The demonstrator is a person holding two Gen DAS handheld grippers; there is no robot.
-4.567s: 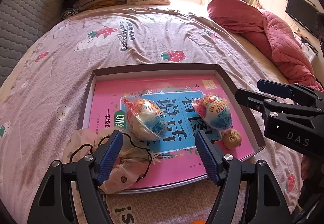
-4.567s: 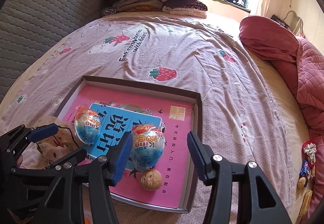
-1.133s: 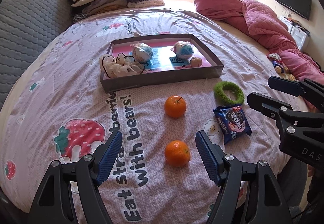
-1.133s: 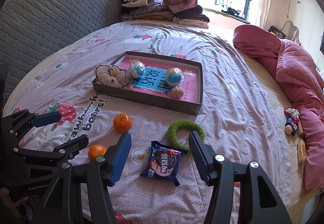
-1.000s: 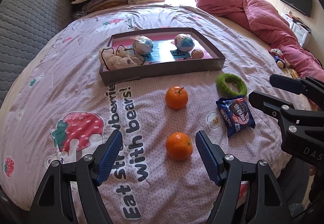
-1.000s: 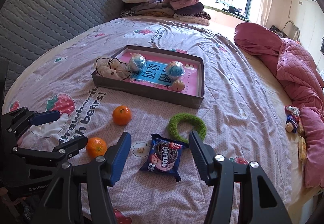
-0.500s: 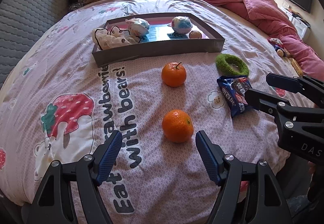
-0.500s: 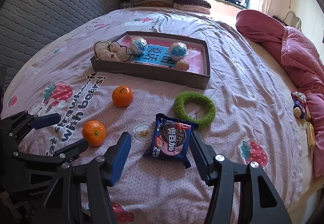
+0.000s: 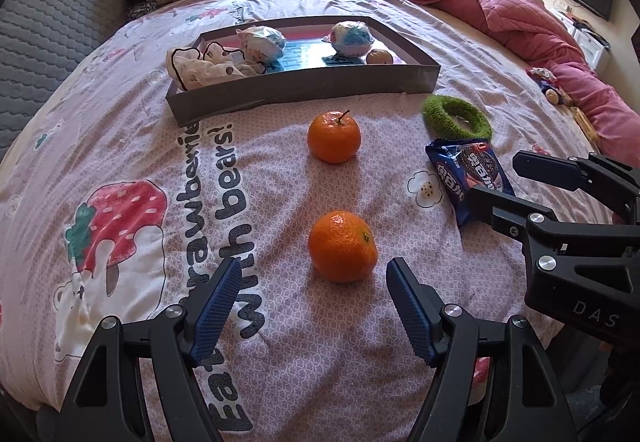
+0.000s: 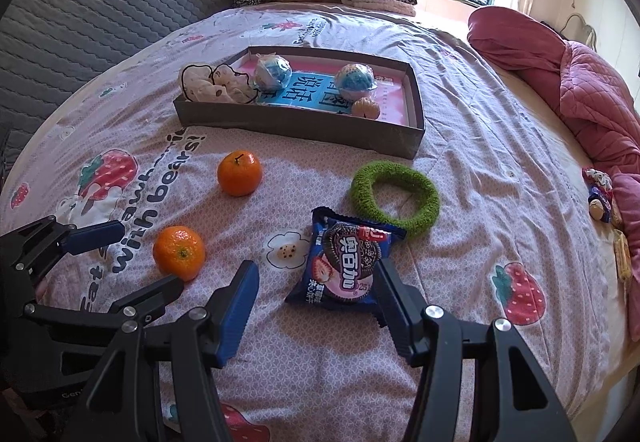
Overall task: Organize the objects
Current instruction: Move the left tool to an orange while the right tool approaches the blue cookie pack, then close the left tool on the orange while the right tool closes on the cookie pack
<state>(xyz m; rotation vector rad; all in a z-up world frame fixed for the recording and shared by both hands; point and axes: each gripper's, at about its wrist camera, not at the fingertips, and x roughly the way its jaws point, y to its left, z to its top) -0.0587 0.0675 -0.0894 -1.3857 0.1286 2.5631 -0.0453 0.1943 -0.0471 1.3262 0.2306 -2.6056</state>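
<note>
Both grippers hang spread and empty over the loose items, with sorting partly done.

Left gripper [image 9: 308, 298] frames the nearer round orange mandarin [image 9: 343, 246] without touching it; my right gripper [image 10: 316, 294] brackets the blue cookie packet [image 10: 347, 260], nothing grasped. I judge four things remain on the strawberry-print bedsheet [image 9: 120, 170]: both mandarins, that packet, and the fuzzy green ring [image 10: 395, 197]. Already in the shallow dark cardboard tray [image 9: 304, 88] lie two wrapped balls, a walnut and a cream cloth. Compared with a second ago, both grippers sit lower and closer to their targets, jaws unchanged.
</note>
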